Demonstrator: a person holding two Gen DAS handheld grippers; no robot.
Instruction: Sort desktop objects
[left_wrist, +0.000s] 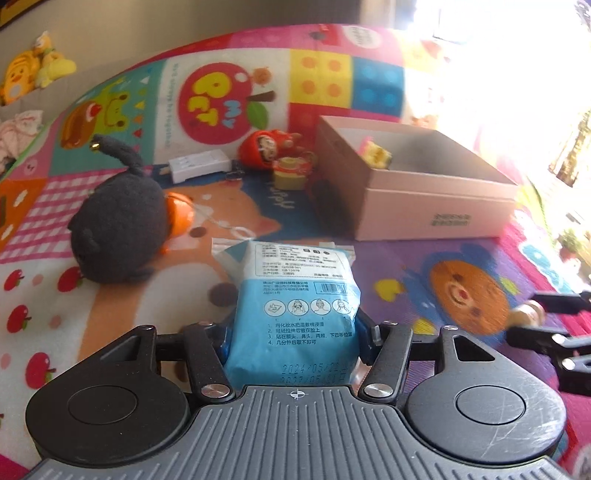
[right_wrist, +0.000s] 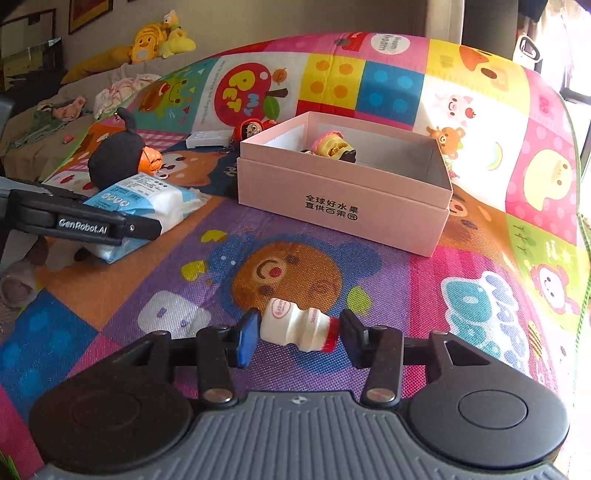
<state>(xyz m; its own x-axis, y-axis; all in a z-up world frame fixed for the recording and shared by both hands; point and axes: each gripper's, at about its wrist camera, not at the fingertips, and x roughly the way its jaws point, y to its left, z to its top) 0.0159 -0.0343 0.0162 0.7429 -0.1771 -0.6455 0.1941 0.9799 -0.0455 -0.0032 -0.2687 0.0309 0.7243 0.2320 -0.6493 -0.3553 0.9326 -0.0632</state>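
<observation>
My left gripper (left_wrist: 291, 332) is shut on a blue and white packet (left_wrist: 295, 291) with printed text, squeezing its near end between the pads. In the right wrist view the packet (right_wrist: 147, 199) lies low over the play mat. My right gripper (right_wrist: 299, 332) is shut on a small white bottle (right_wrist: 291, 326) with a red cap, held lengthwise, base on the left pad and cap on the right. A pink open box (right_wrist: 343, 206) stands ahead of it, with a yellow toy (right_wrist: 332, 146) inside. The box (left_wrist: 436, 210) sits ahead and right of the left gripper.
A black plush (left_wrist: 114, 221) with an orange toy (left_wrist: 181, 214) beside it lies to the left on the colourful mat (left_wrist: 406, 266). Behind are a white adapter (left_wrist: 199, 164), a red doll (left_wrist: 262, 147) and a small yellow toy (left_wrist: 290, 173). Plush toys (right_wrist: 162, 40) rest on a sofa.
</observation>
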